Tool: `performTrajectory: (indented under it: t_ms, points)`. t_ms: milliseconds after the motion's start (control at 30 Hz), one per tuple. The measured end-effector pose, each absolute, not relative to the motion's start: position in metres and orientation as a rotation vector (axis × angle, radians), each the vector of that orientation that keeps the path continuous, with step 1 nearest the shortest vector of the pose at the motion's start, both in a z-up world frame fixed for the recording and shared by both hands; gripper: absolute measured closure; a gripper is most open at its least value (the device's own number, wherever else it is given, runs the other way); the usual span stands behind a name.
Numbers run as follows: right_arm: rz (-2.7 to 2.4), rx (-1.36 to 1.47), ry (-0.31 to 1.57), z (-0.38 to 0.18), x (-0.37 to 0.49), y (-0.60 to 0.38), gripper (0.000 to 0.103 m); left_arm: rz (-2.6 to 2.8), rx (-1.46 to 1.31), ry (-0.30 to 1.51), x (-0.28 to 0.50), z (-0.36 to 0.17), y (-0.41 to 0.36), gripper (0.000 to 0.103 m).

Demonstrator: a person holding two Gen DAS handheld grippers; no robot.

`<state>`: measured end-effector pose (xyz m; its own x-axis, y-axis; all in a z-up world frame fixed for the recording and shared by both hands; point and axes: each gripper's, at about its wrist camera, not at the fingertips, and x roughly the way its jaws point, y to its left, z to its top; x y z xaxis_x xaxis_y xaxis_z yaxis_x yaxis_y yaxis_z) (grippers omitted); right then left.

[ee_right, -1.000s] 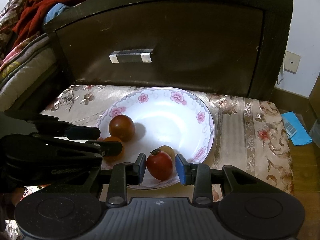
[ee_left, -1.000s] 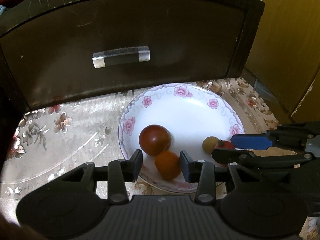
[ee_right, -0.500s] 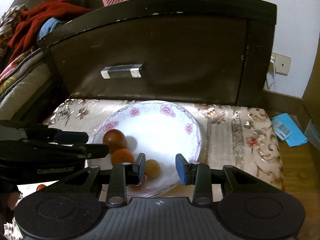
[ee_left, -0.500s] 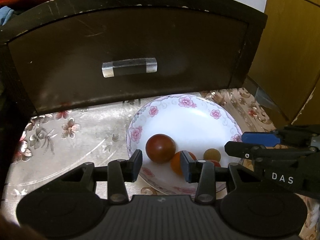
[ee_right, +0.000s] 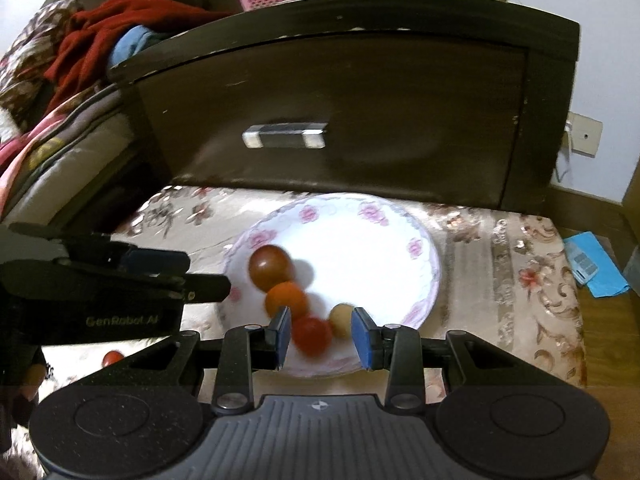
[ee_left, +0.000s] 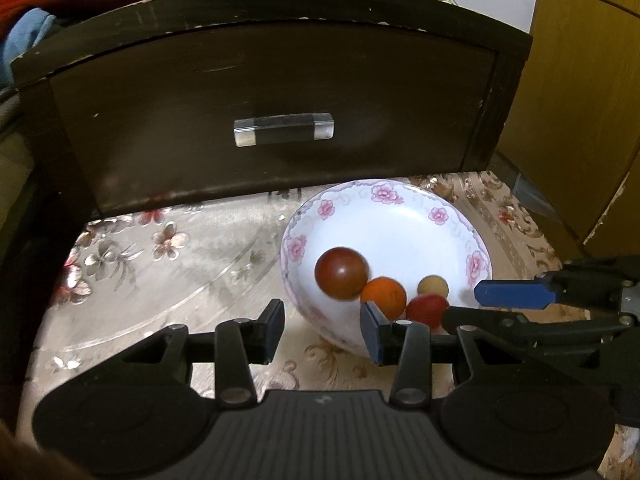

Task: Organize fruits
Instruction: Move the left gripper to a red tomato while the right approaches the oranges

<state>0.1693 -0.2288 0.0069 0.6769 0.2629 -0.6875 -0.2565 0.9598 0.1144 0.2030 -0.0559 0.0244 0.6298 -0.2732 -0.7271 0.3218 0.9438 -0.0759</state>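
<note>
On the floral plate (ee_left: 440,216) four fruits sit clustered at the near rim for easy reach. My left tool (ee_left: 322,326) and right tool (ee_right: 320,338) both hang parted and empty.

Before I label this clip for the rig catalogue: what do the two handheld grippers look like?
Both are matte black plastic. The left gripper has a ribbed body, two round discs on its base, silver pivot bolts and blue pads on its fingers. The right gripper is built the same, with blue pads too. Seen side-on from the right wrist camera, the left one carries pale "GenRobot AI" lettering. No cables or sleeves show.
</note>
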Motion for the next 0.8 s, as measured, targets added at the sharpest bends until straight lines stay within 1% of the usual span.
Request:
performTrajectory:
  t_ms: [433, 800]
  points:
    - [0.412, -0.058, 0.841, -0.003, 0.142, -0.198, 0.073, -0.297, 0.063, 0.865, 0.165, 0.021, -0.010, 0.053]
    - [0.500, -0.063, 0.907, -0.014, 0.125, -0.180, 0.072, -0.254, 0.085, 0.952, 0.153, -0.006, 0.017, 0.053]
